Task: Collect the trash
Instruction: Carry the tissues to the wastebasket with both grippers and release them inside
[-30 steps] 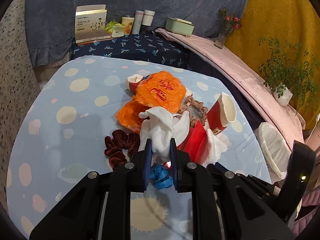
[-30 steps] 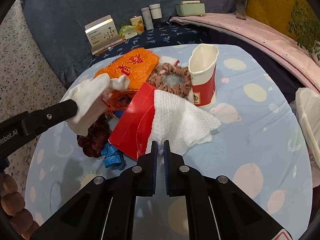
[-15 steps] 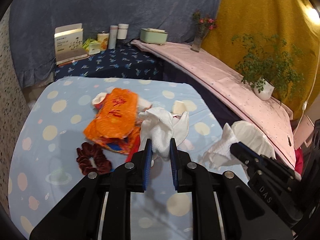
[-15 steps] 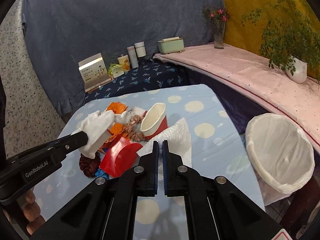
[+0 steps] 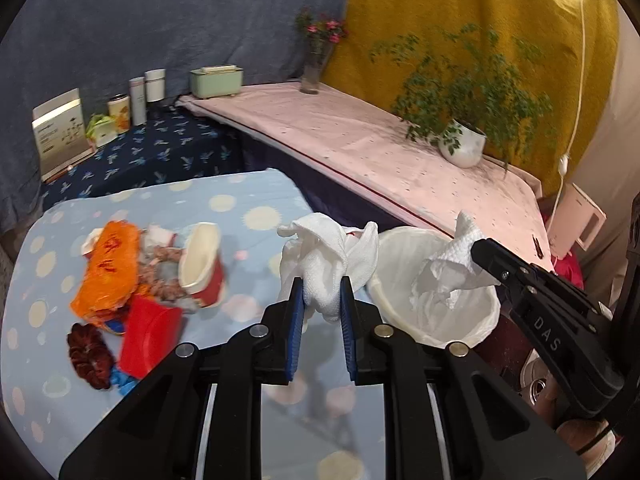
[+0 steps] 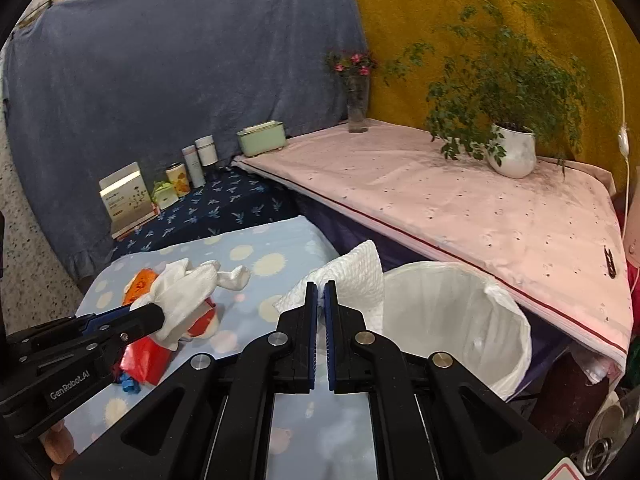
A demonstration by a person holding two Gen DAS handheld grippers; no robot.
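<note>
My left gripper (image 5: 321,286) is shut on a crumpled white tissue wad (image 5: 328,264) and holds it in the air above the table's right edge, beside the white-lined trash bin (image 5: 404,312). My right gripper (image 6: 321,288) is shut on a white paper towel (image 6: 352,276) next to the bin's rim (image 6: 516,312); in the left wrist view the towel (image 5: 448,272) hangs over the bin opening. More trash lies on the table: an orange bag (image 5: 108,268), a tipped red paper cup (image 5: 202,264), a red packet (image 5: 148,332).
A dark red scrunchie (image 5: 88,354) and a blue scrap (image 5: 122,378) lie on the dotted blue tablecloth (image 5: 240,200). A pink-covered bench (image 6: 460,208) with a potted plant (image 6: 512,152) and a vase (image 6: 357,104) runs behind the bin. Boxes and jars stand at the back left.
Both grippers have lifted off the trash pile and swung right with their tissues. The right one now holds its towel over the bin; the left has come up to the bin's side.
</note>
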